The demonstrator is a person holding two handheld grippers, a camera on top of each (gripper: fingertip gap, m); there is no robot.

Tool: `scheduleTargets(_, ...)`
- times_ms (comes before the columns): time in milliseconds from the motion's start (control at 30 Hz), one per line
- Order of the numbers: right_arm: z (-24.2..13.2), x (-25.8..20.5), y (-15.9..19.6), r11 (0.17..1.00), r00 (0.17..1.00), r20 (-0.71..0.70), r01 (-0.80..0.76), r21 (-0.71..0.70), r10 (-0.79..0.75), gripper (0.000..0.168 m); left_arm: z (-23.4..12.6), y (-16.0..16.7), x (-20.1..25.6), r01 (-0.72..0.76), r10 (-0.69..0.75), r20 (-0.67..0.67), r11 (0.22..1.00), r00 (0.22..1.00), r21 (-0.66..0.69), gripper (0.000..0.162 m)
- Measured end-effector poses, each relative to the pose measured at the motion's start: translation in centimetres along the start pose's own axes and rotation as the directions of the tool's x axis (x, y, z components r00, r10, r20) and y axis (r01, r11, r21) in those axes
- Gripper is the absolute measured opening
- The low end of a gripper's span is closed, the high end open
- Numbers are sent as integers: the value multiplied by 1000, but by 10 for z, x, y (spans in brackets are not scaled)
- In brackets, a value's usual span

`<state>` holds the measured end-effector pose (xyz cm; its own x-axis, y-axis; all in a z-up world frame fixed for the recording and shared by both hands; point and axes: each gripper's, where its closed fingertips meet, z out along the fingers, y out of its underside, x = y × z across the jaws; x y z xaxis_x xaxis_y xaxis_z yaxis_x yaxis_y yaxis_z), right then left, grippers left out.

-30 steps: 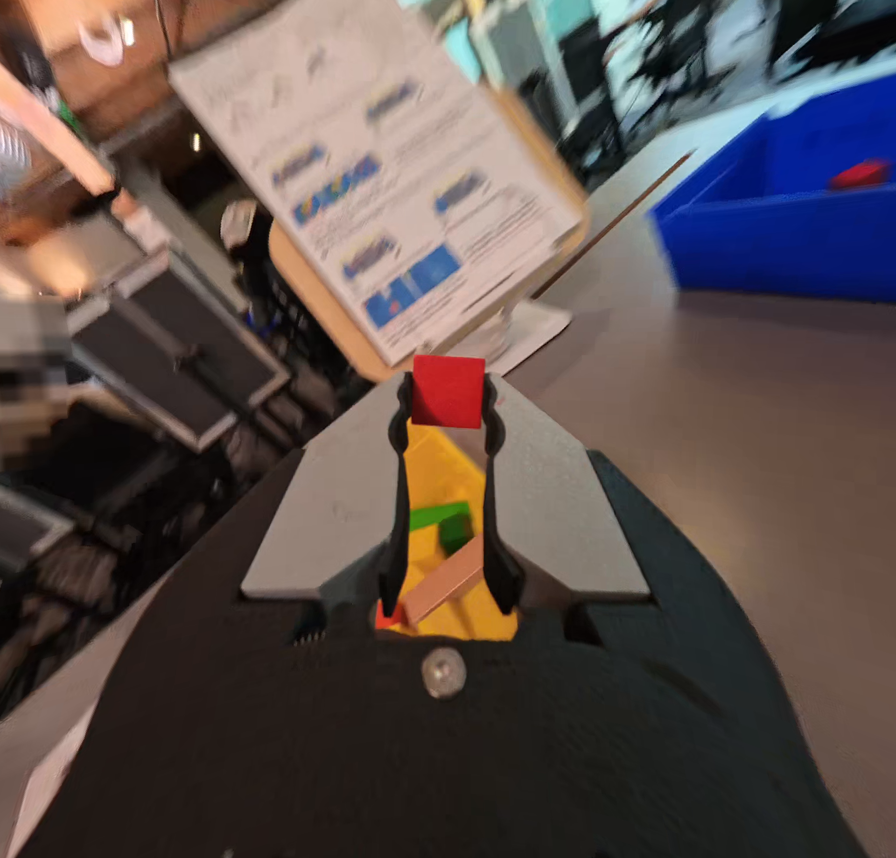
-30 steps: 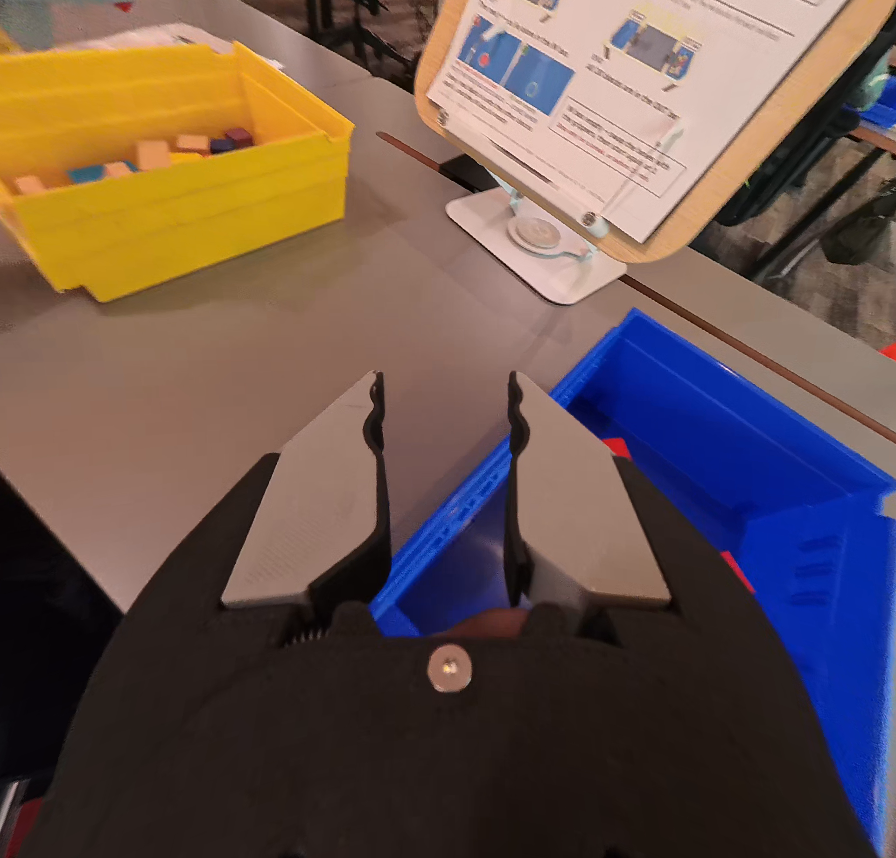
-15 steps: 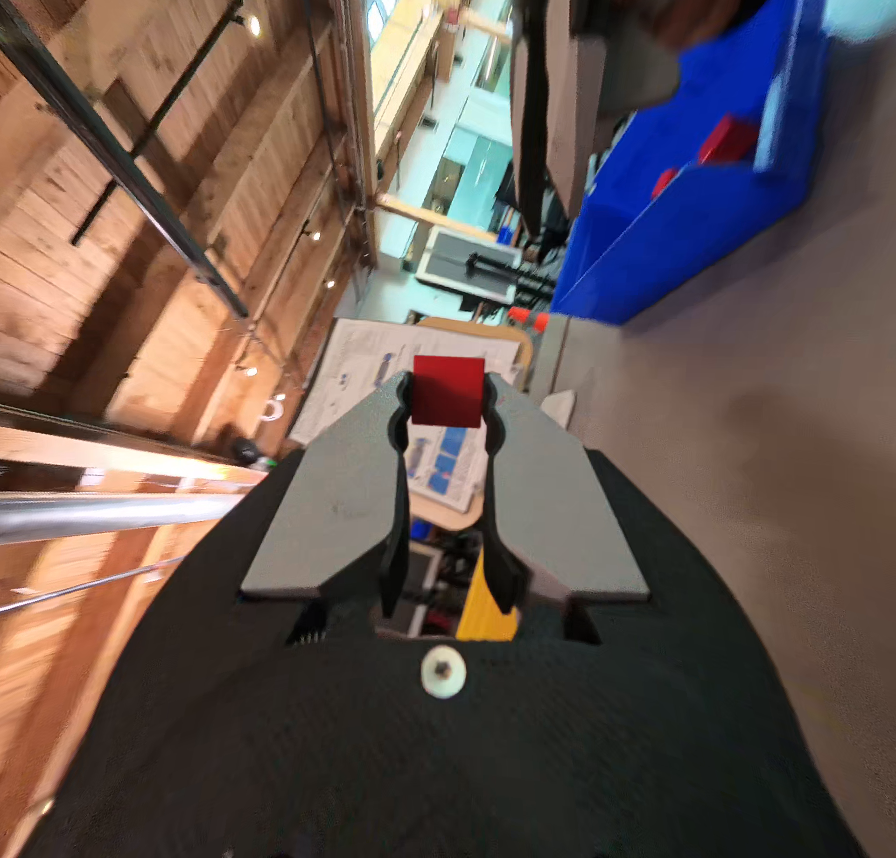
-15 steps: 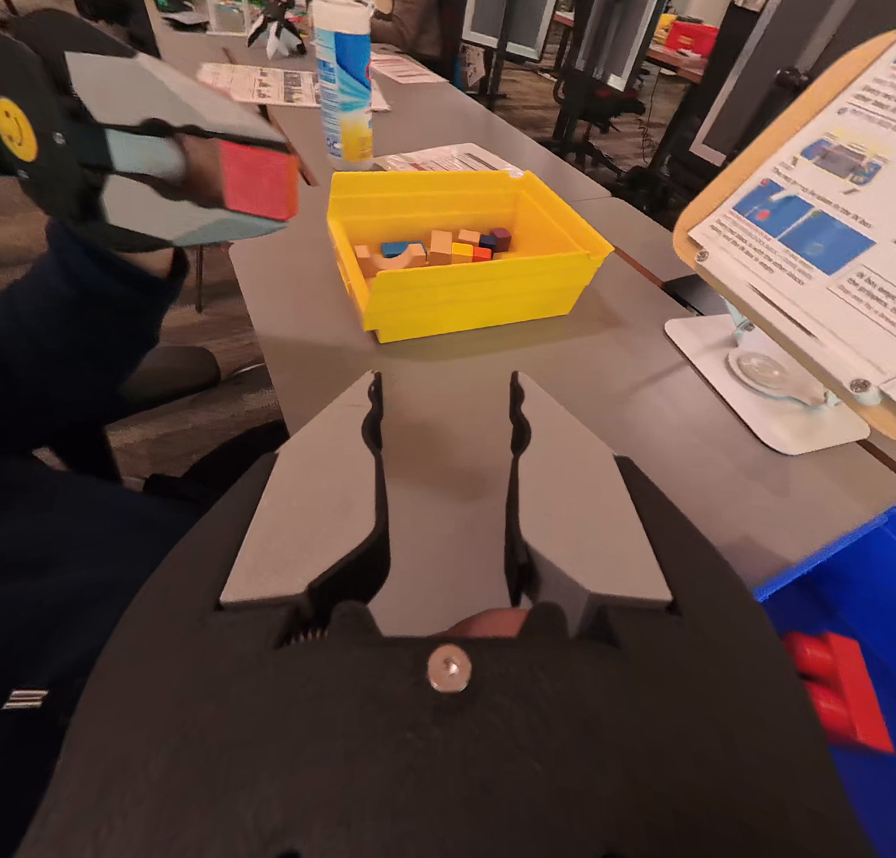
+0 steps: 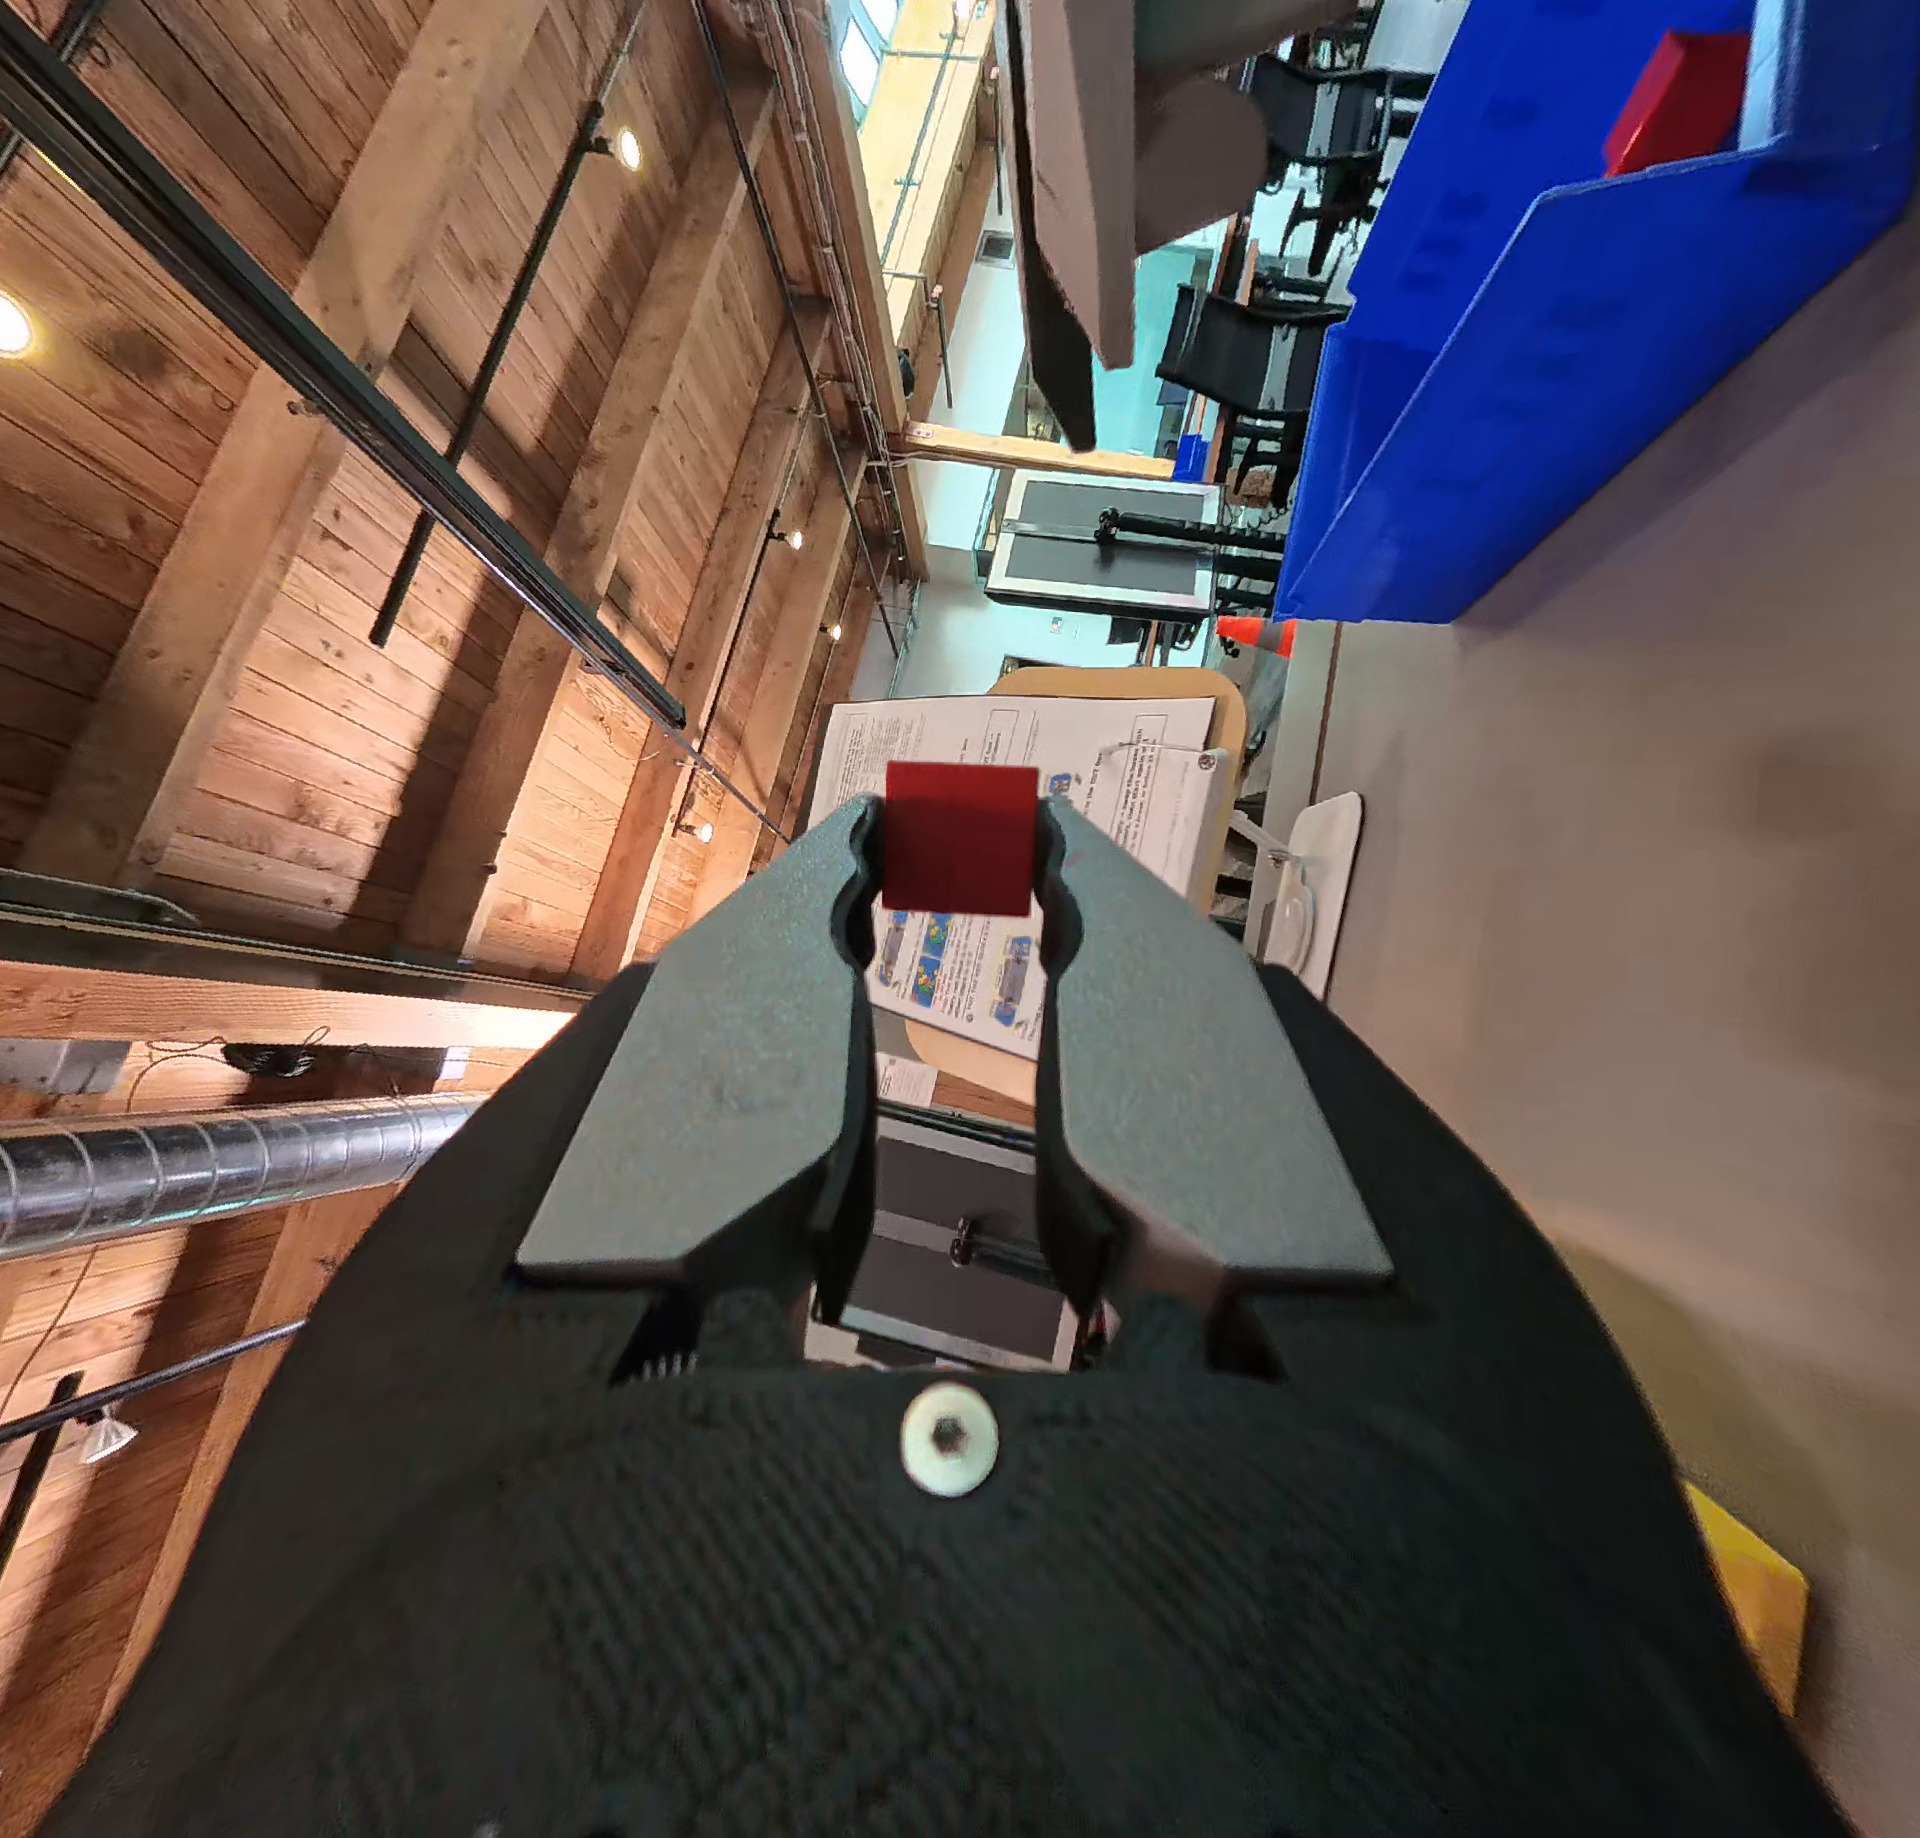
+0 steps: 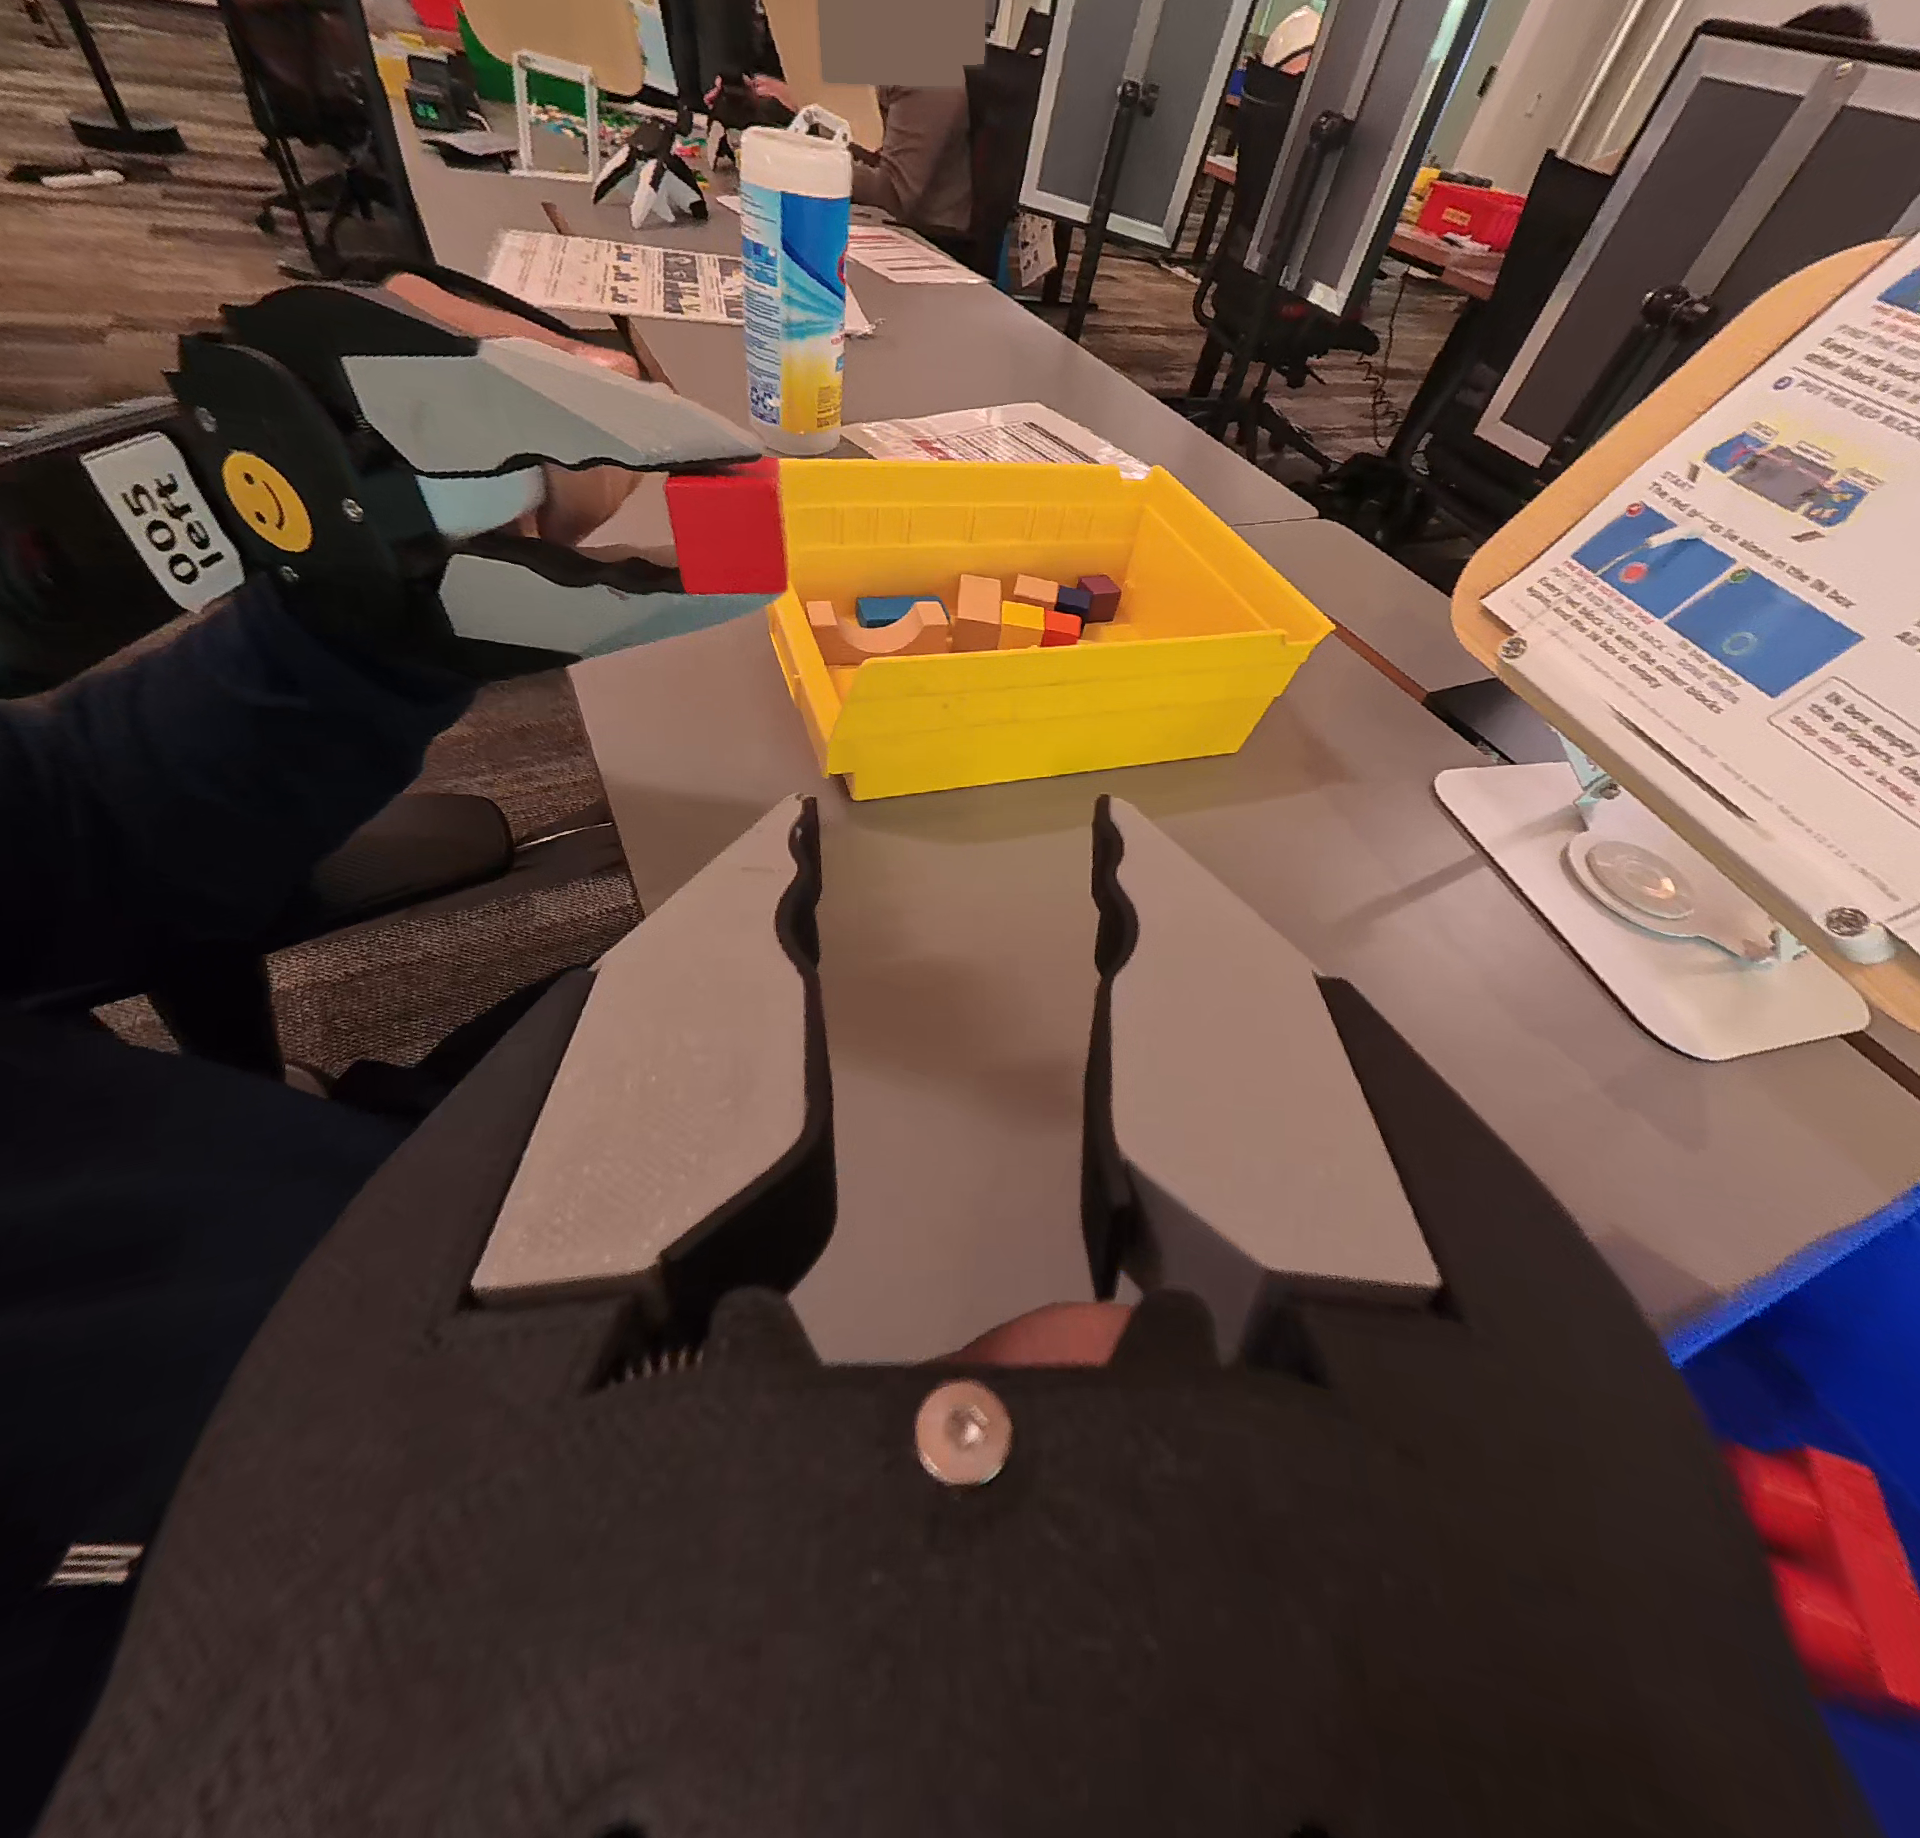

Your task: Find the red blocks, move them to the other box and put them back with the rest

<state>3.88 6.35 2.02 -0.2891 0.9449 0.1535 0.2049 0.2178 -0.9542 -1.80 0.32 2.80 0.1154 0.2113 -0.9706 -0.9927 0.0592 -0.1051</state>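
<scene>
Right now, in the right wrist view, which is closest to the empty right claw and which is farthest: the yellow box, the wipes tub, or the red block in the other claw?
1. Yellow box: straight ahead of the right claw, on the table.
2. Red block: up and to the left, pinched in the left claw; close to the box's near corner, so hard to rank.
3. Wipes tub: behind the box, clearly farthest.

Red cube (image 5: 960, 836) pinched in left tool (image 5: 958, 858)
</scene>
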Motion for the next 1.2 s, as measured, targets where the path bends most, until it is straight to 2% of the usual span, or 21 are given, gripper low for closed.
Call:
scheduleTargets(133, 5, -12, -2, 1000, 998, 55, -7, 9, 7, 50, 2, -13, 5, -15, 15, -5, 999, 1000, 47, 26)
scheduleTargets(300, 11, -27, -3, 999, 990, 142, -32, 18, 29, 51, 7, -30, 10, -151, 149, 54, 987, 987, 52, 26)
scheduleTargets(400, 17, -46, -4, 999, 976, 215, -33, 20, 28, 52, 12, -37, 17, -204, 201, 55, 978, 978, 47, 26)
scheduleTargets(467, 24, -54, -1, 1000, 976, 216, -1, 8, -1, 53, 15, -40, 23, -241, 239, 49, 970, 970, 39, 26)
scheduleTargets(567, 36, -55, 0, 998, 987, 150, 59, 11, -60, 50, 16, -52, 31, -231, 228, 42, 970, 973, 80, 26)
scheduleTargets(667, 41, -56, -3, 995, 989, 112, 96, 31, -99, 29, 18, -48, 27, -258, 255, 71, 965, 964, 38, 26)
scheduleTargets(767, 44, -56, -1, 989, 986, 79, 149, 20, -150, 27, 16, -52, 25, -198, 193, 69, 978, 979, 70, 26)
scheduleTargets(833, 49, -56, 1, 986, 984, 59, 169, 13, -170, 30, 17, -54, 26, -215, 210, 69, 974, 975, 73, 26)
scheduleTargets(933, 53, -54, -2, 984, 984, 20, 176, 31, -176, 26, 19, -52, 28, -219, 215, 72, 974, 974, 50, 26)
scheduleTargets(1067, 52, -41, 3, 982, 981, -25, 190, -11, -190, 26, 19, -40, 32, -103, 103, 2, 994, 995, 38, 25)
scheduleTargets(1133, 43, -24, 0, 984, 981, -72, 178, -7, -178, 26, 18, -26, 31, -103, 103, -27, 995, 994, -7, 6)
scheduleTargets(1200, 26, 3, 0, 987, 977, -141, 157, -13, -157, 26, 15, -10, 23, -132, 132, 4, 990, 991, -50, 0)
